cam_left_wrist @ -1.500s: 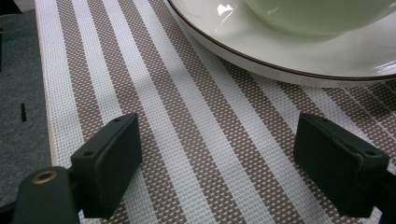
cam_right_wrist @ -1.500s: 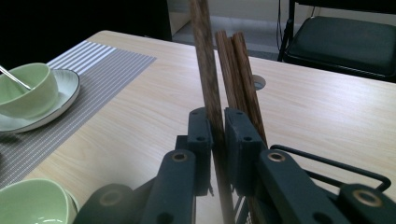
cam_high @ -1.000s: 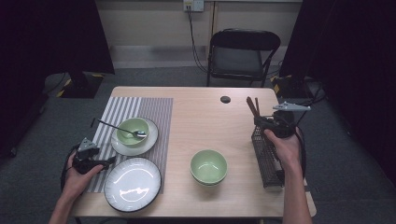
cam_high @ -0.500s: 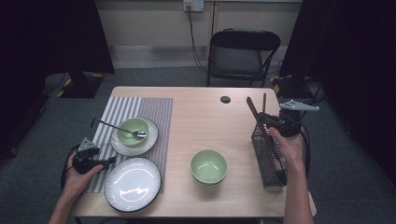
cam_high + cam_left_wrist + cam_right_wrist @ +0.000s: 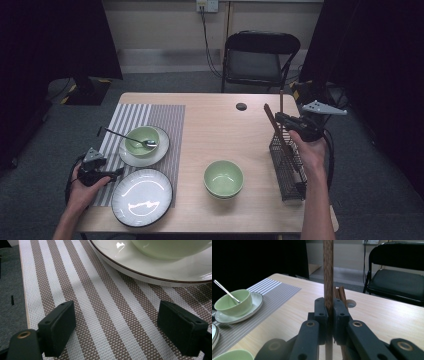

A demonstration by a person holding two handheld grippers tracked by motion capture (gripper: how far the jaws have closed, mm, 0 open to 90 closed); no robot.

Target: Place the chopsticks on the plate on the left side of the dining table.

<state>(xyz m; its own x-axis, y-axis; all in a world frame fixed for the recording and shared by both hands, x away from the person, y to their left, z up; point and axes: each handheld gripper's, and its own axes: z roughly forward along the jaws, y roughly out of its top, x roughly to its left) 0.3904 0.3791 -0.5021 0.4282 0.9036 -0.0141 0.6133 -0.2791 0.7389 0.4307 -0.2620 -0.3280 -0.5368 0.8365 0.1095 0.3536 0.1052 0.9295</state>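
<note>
Glazed white with a dark rim, the large empty plate (image 5: 141, 196) lies nearest you at the front left of the wooden table (image 5: 215, 125), partly on the striped placemat (image 5: 137, 120). Your left gripper (image 5: 116, 172) rests low at the mat's front left edge, just beside that plate; in the left gripper view its jaws stand wide apart over the brown and white stripes, with nothing between them. Right of the plate, near the table's middle front, sits a green bowl (image 5: 223, 178), empty. Along the right edge stands a black wire cutlery basket (image 5: 288, 170), and your right hand (image 5: 308, 152) reaches over it. Your right gripper (image 5: 279, 117) is above the basket's far end, its jaws clamped on a dark wooden chopstick (image 5: 328, 272) that stands upright; more chopsticks (image 5: 340, 296) lean just behind it. Farther back on the mat, a second green bowl (image 5: 141, 138) sits on a smaller white plate (image 5: 159, 152) with a metal spoon (image 5: 129, 136) resting in it, its handle pointing left. Beyond the table stands a black folding chair (image 5: 260, 57).
</note>
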